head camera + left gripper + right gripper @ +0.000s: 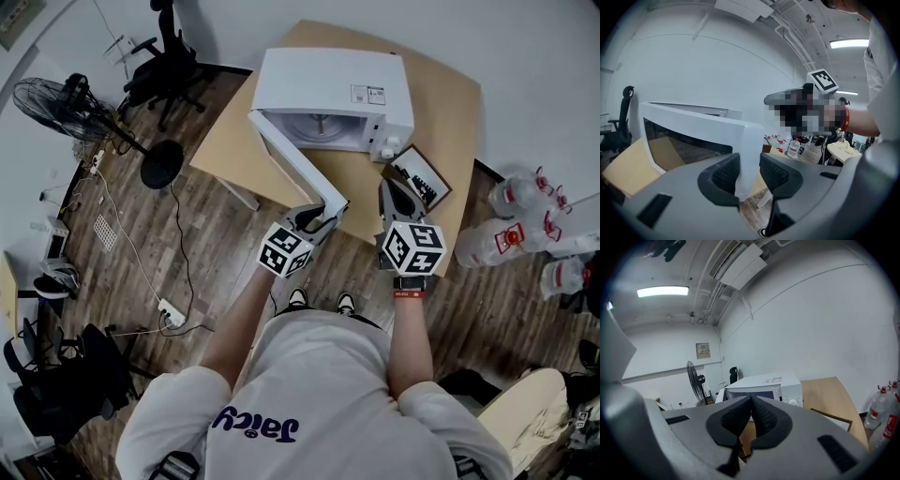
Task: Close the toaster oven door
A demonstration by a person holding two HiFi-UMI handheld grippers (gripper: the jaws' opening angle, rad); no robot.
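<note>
Toaster oven door [298, 159] stands swung wide open, hinged at the left front corner of the white toaster oven [328, 80] and angled out toward the person, with its free end close to the near edge of the wooden table [450, 112]. The oven sits toward the table's far side, and its open cavity faces the person. The left gripper [330, 212] has its two dark pads set on either side of the door's free edge; in the left gripper view the white edge fills the gap between them and both pads press against it, so this claw is clamped on the door. The right gripper [751, 409] hangs just to the right of the left one, above the table's near edge, pointing at the oven; its pads meet with nothing between them. A dark framed board [424, 178] lies on the table beside the oven's right front corner. Water bottles [511, 195] stand on the floor at the right, and a fan [56, 101] stands at the left
</note>
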